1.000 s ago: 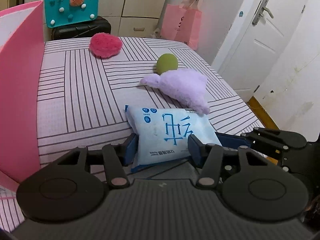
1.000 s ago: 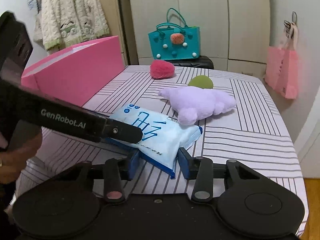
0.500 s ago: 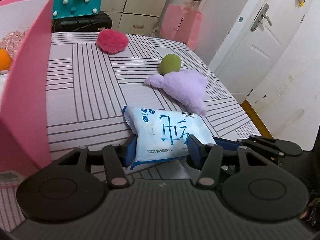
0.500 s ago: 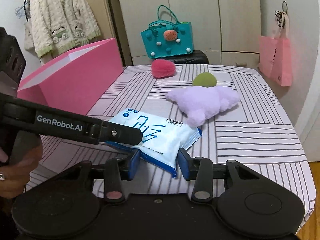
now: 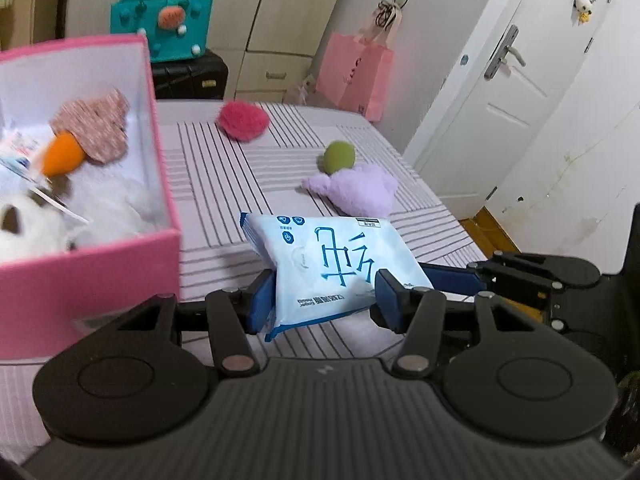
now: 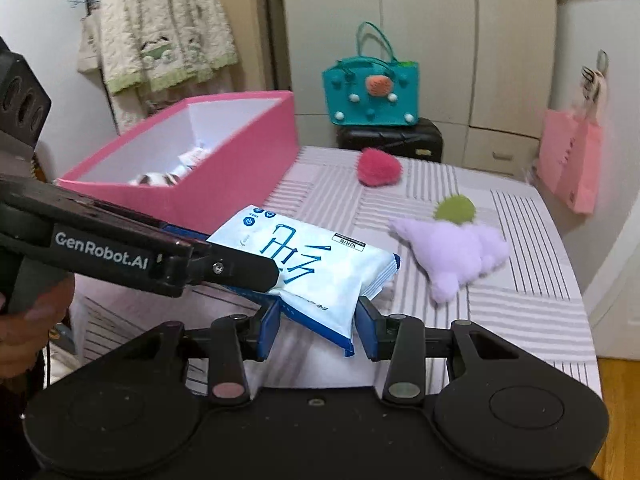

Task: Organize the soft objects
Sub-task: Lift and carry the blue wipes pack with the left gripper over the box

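Lifting the tissue pack toward the pink box

Both hand-held grippers, left (image 5: 326, 298) and right (image 6: 316, 330), are clamped on one end each of the pale blue plastic tissue pack (image 5: 332, 264), held above the striped bed (image 5: 256, 176). The open pink cardboard box (image 5: 160, 184) lies to its left, nearer the left hand-held gripper.

Pink box (image 5: 120, 264) standing open-topped at the left of the striped tabletop (image 5: 224, 184), near wall upright and blocking any level approach. Inside the box, plush toys (image 5: 80, 200) filling the floor; room only above them. Right of the box, bare stripes. Beyond, well apart from the box: red pompom (image 5: 242, 122), green ball (image 5: 339, 156), purple plush (image 5: 356, 190).
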A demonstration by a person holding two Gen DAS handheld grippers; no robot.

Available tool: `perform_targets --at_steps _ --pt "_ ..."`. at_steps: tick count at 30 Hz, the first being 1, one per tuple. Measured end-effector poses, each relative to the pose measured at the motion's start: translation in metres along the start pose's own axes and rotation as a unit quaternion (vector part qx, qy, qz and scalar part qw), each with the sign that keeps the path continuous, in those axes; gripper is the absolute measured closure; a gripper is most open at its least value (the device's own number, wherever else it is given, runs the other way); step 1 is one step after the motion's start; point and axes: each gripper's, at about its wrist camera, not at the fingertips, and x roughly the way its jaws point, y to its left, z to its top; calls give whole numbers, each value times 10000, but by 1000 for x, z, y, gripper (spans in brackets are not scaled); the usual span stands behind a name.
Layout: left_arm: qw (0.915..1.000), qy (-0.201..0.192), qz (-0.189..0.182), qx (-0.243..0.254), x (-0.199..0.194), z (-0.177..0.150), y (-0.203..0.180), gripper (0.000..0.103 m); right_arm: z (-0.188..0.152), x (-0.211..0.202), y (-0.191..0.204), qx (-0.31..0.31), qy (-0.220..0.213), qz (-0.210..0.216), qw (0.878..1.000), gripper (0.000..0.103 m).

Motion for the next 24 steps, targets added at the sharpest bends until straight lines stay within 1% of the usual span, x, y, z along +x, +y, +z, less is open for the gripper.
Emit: perform_targets --at_steps 4,9,17,20,24 --pt "9999 -137 20 -8 -23 9 2 50 19 -11 13 -301 -43 38 9995 56" --pt "9992 -400 42 -61 -48 17 6 50 42 -24 32 -764 -192 20 9969 56" --pt "9977 -623 21 -250 -79 28 23 50 67 -33 56 -1225 -392 37 9917 57" --pt "9973 -668 118 -278 -88 31 29 50 74 -31 67 -1400 -474 73 9890 57" --pt "9962 -733 340 -339 -97 35 38 50 82 -23 79 -1576 -571 155 9857 57"
